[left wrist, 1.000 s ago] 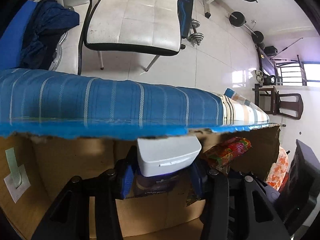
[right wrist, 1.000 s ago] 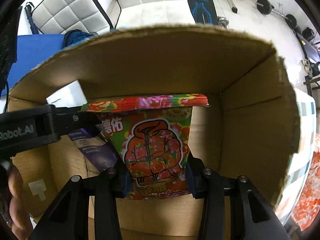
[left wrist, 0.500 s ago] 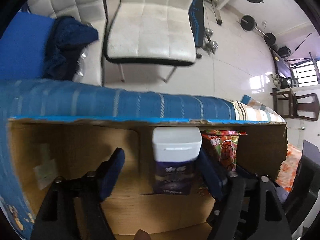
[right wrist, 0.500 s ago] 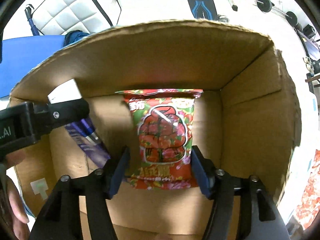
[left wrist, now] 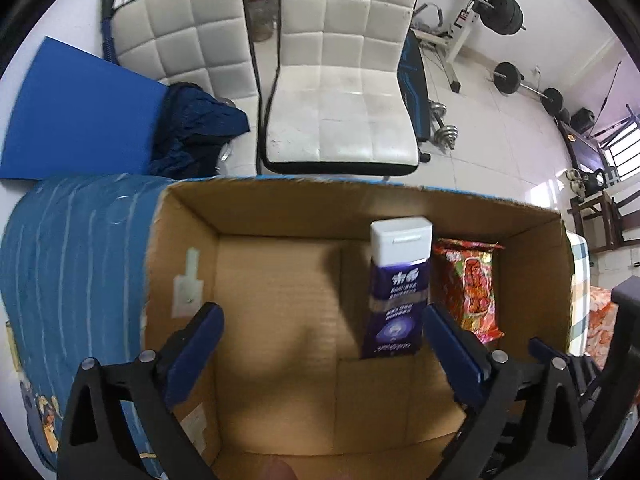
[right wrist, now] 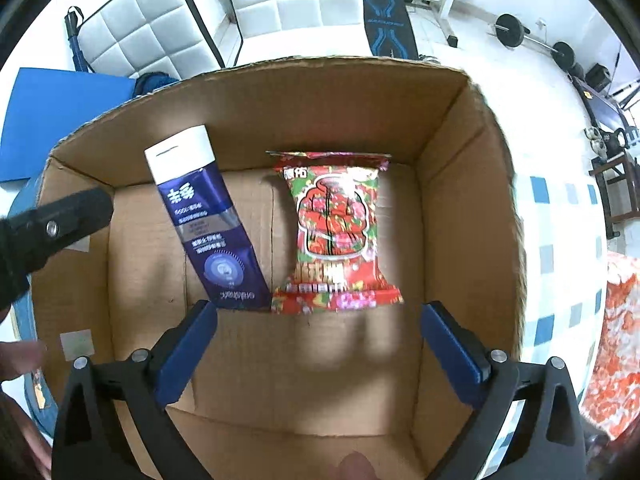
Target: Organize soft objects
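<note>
A cardboard box (left wrist: 280,216) (right wrist: 460,184) stands open on a blue striped cloth. In it lie a purple tube with a white cap (left wrist: 398,292) (right wrist: 208,220) and, to its right, a red flowered snack packet (left wrist: 470,284) (right wrist: 336,236), side by side on the box floor. My left gripper (left wrist: 322,328) is open and empty above the box, the tube beside its right finger. My right gripper (right wrist: 316,324) is open and empty above the box, just behind the packet's near end. The left gripper's finger (right wrist: 68,216) shows at the left of the right wrist view.
Two white padded chairs (left wrist: 340,100) stand beyond the box, a dark blue garment (left wrist: 192,128) on the left one. A blue panel (left wrist: 76,112) lies at left. Weights and a bench (left wrist: 500,12) stand at the back right. An orange flowered cloth (right wrist: 612,344) lies right of the box.
Both grippers opened, let go of the tube and the packet in the box, and rose back above it. The tube and packet now lie on the box floor.
</note>
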Motion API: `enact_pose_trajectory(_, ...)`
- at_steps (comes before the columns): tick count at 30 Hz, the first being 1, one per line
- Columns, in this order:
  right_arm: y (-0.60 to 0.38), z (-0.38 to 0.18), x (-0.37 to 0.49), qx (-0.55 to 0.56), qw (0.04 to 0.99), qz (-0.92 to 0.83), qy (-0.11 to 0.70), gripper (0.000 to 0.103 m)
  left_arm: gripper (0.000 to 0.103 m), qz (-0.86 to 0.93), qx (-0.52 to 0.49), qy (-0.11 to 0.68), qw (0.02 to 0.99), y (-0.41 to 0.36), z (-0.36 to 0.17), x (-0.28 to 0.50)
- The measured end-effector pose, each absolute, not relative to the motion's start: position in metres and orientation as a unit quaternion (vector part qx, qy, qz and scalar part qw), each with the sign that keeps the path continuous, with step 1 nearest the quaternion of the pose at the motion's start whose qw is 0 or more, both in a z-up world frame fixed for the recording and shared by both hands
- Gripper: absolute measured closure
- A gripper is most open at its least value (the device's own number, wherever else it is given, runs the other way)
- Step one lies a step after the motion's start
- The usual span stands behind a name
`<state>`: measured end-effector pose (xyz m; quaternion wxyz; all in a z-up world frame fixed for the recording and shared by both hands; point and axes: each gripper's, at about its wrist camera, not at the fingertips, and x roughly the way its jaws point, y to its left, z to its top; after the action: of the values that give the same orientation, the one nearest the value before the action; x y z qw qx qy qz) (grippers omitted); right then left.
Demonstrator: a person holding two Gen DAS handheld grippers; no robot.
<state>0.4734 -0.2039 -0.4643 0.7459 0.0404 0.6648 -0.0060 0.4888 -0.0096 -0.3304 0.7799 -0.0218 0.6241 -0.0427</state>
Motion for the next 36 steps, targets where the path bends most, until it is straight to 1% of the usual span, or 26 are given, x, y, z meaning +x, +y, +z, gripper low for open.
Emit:
enact_pose_trajectory(5,-0.209,-0.454,0.452,0.046,0.753,-0.015,0.656,0.0,0.001,-0.04,-0.025,0.602,0.797,-0.007,-0.311,0.463)
enact_pose_trajectory(14,-0.224,-0.402,0.4,0.044,0.783,-0.029,0.62,0.0,0.001,-0.035,-0.006,0.548,0.836,-0.011,-0.257,0.403)
enact_pose_trajectory(21,-0.227,-0.357,0.362,0.032,0.815,-0.027,0.578,0.0,0.001,-0.045,-0.009,0.535,0.844,-0.011,-0.23,0.361)
enact_pose_trajectory(31,-0.214,-0.303,0.306,0.03,0.826,-0.016,0.562,0.0,0.001,-0.066,-0.017,0.524,0.849,0.005,-0.191,0.31)
enact_pose_trajectory(36,-0.208,-0.284,0.288,0.044,0.833,-0.011,0.551,0.0,0.001,-0.062,-0.01,0.512,0.857,0.026,-0.173,0.289)
